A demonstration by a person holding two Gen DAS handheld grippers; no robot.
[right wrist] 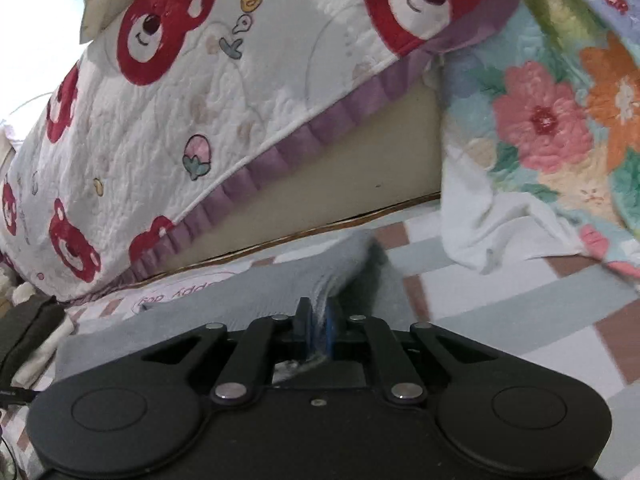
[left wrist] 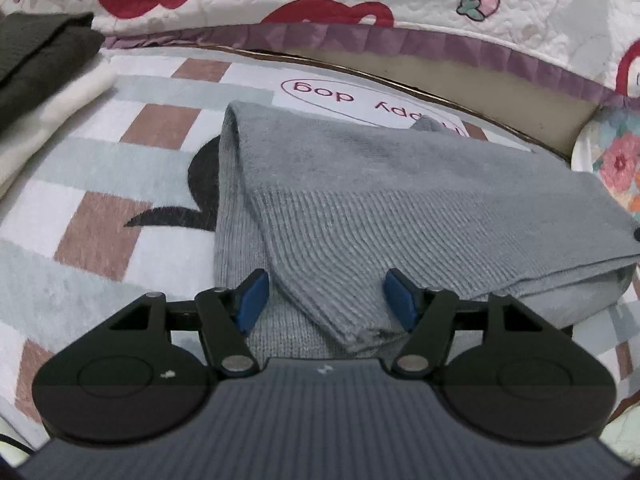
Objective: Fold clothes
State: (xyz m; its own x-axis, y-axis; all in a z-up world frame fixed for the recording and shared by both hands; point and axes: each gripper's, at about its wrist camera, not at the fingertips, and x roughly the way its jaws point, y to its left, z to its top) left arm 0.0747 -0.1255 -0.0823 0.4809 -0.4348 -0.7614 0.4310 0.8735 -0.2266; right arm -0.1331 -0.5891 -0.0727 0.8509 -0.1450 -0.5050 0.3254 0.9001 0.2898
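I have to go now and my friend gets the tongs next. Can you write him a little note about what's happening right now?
Left tongs: open, low over the near corner of the grey sweater, gripping nothing.
Right tongs: shut on a fold of the sweater's edge, lifting it a bit.
The sweater lies partly folded on the checked mat, in front of the bear quilt.
A dark and a white garment sit stacked at the left, apparently folded.
Left to do: finish folding the sweater, then probably stack it.

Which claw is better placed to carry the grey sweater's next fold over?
Right, most likely. The right claw is already shut on a raised edge of the grey sweater, so it can pull straight away. The left claw is open, with a folded corner lying loose between its fingers.
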